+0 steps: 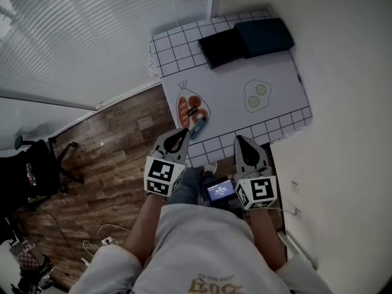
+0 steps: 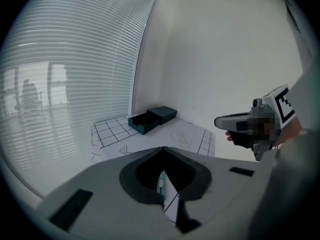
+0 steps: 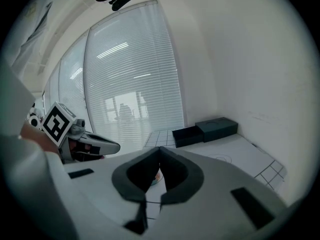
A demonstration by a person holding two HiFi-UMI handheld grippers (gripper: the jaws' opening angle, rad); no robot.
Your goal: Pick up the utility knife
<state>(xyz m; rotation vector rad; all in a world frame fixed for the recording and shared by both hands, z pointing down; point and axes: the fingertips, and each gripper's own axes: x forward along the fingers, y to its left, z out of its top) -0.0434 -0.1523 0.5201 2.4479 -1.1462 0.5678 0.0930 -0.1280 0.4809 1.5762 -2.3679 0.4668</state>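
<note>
Reaching looks like the step in hand, with left gripper (image 1: 182,131) and right gripper (image 1: 240,139) both clenched empty and the utility knife (image 1: 197,126) lying on the mat (image 1: 278,72) just ahead of the left one — whose jaws must open next.

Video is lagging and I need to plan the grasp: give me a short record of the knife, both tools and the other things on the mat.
utility knife: lying on the mat, at the lower edge of the fish drawing, not held
left tool: shut, empty, tip just short of the knife
right tool: shut, empty, tip over the mat's near edge
black tray and dark blue box: side by side at the mat's far end
</note>
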